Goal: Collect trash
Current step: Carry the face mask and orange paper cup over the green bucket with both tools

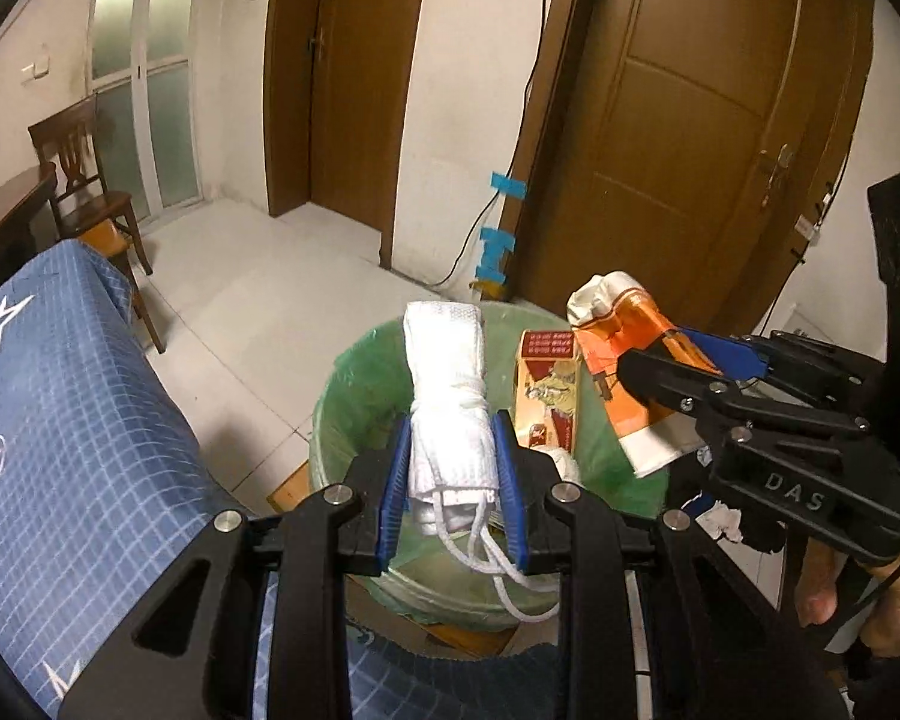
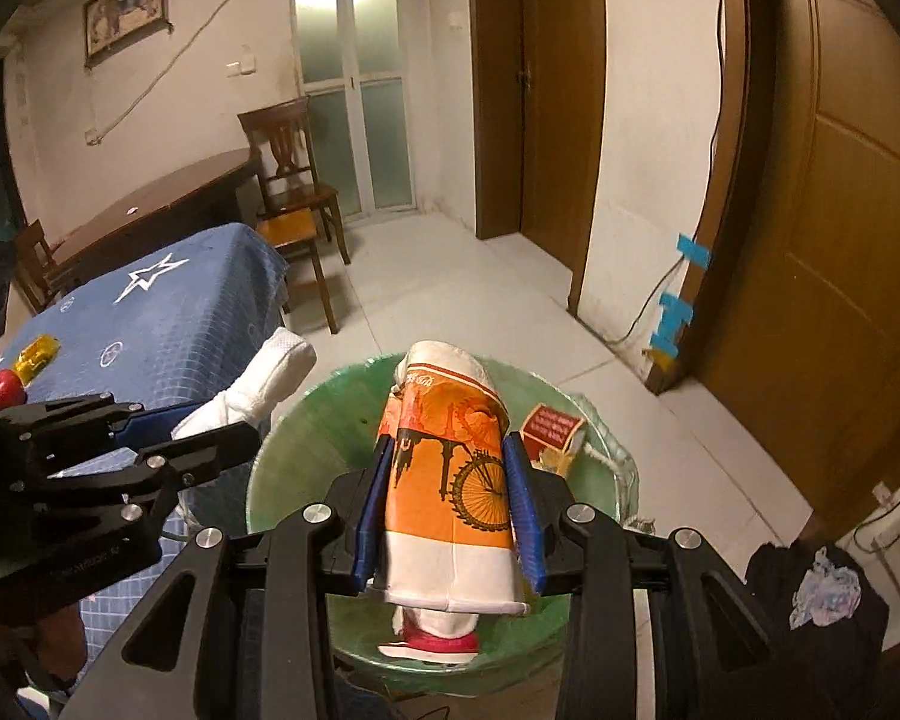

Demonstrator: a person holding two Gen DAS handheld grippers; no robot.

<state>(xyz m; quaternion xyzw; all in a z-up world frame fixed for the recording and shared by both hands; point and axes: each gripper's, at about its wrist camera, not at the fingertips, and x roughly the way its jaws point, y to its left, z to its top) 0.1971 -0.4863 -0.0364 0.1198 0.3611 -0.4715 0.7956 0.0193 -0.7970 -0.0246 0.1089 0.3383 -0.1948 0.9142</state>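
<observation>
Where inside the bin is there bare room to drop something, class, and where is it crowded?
Free: the bin's bare green liner on the tablecloth side, under the white mask. Crowded: the door side, where the red carton lies, and the middle, beneath the orange cup.

White mask (image 1: 447, 396) and orange cup (image 2: 447, 480) above bin (image 1: 354, 384).

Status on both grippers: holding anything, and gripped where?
Left gripper clamps a rolled white mask near its strap end. Right gripper clamps a crushed orange paper cup across its middle. Both hang over the green-lined bin.
</observation>
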